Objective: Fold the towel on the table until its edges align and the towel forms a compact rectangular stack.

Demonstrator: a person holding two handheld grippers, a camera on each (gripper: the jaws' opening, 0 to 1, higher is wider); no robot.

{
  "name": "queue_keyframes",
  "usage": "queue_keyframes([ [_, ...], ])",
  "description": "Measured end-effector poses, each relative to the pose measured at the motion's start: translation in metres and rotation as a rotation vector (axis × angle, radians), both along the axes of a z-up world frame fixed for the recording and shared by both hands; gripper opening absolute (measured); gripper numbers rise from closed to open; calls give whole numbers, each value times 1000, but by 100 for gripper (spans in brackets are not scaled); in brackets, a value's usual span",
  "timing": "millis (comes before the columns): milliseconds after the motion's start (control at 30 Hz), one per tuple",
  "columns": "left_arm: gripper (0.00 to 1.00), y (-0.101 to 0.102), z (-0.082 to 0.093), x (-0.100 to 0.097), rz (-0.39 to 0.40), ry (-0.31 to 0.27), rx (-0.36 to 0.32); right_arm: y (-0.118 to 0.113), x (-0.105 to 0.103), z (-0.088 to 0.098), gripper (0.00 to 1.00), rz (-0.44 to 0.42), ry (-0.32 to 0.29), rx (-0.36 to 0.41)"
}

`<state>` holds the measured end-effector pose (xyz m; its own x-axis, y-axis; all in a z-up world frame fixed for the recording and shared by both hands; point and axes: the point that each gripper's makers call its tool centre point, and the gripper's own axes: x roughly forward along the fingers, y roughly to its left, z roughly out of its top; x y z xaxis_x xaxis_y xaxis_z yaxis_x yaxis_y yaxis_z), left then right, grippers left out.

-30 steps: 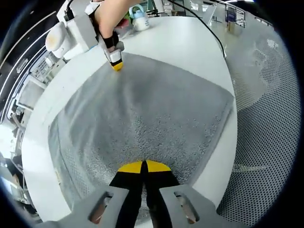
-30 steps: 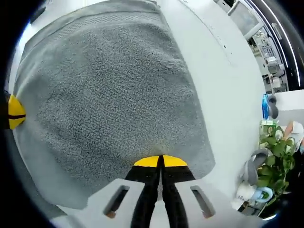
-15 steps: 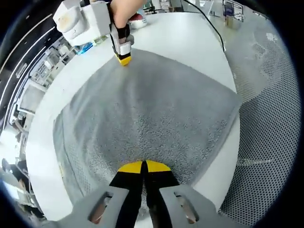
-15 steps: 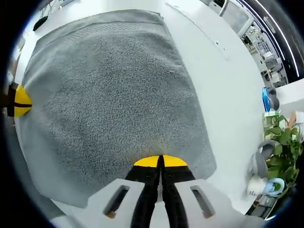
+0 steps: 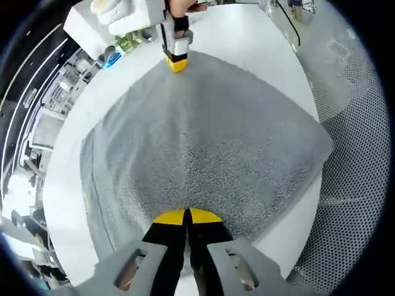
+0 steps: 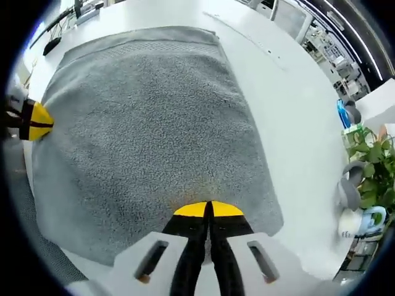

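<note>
A grey towel [image 5: 203, 135] lies spread on the round white table [image 5: 247, 43]. My left gripper [image 5: 186, 217] is shut on the towel's near edge, yellow tips together. At the towel's far corner the right gripper [image 5: 177, 63], held by a hand [image 5: 182, 6], pinches the cloth. In the right gripper view the towel [image 6: 148, 123] stretches away from my right gripper [image 6: 208, 209], which is shut on its edge. The left gripper [image 6: 38, 121] shows at that view's left border, at another corner of the towel. A second layer of cloth shows under the towel's left side.
A green plant [image 6: 379, 160], a blue bottle [image 6: 344, 114] and a pale cup [image 6: 364, 223] stand past the table's right side. Perforated metal flooring [image 5: 352, 86] surrounds the table. A dark cable [image 5: 287, 24] crosses the far tabletop. Bare table [image 6: 290, 123] lies beside the towel.
Both grippers stay shut on the towel. The two corners have drawn further apart, and the cloth between them looks more stretched and spread. Both views have shifted with the hands.
</note>
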<state>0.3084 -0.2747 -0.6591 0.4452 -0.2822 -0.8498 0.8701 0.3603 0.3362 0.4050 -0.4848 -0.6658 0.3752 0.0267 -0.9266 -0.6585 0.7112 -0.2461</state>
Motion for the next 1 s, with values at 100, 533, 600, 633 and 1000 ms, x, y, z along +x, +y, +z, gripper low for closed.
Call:
queue_keyframes([
  [100, 1, 1, 0, 0, 48, 17, -74, 0, -3, 1, 0, -40, -48, 72],
  [533, 1, 4, 0, 1, 79, 57, -134, -2, -20, 2, 0, -39, -45, 261],
  [600, 1, 4, 0, 1, 81, 63, -133, -2, -23, 2, 0, -14, -26, 238],
  [633, 1, 3, 0, 2, 83, 70, -130, -1, -24, 1, 0, 3, -18, 227],
  [1000, 1, 4, -1, 2, 133, 151, -52, -7, -50, 1, 0, 47, 107, 172],
])
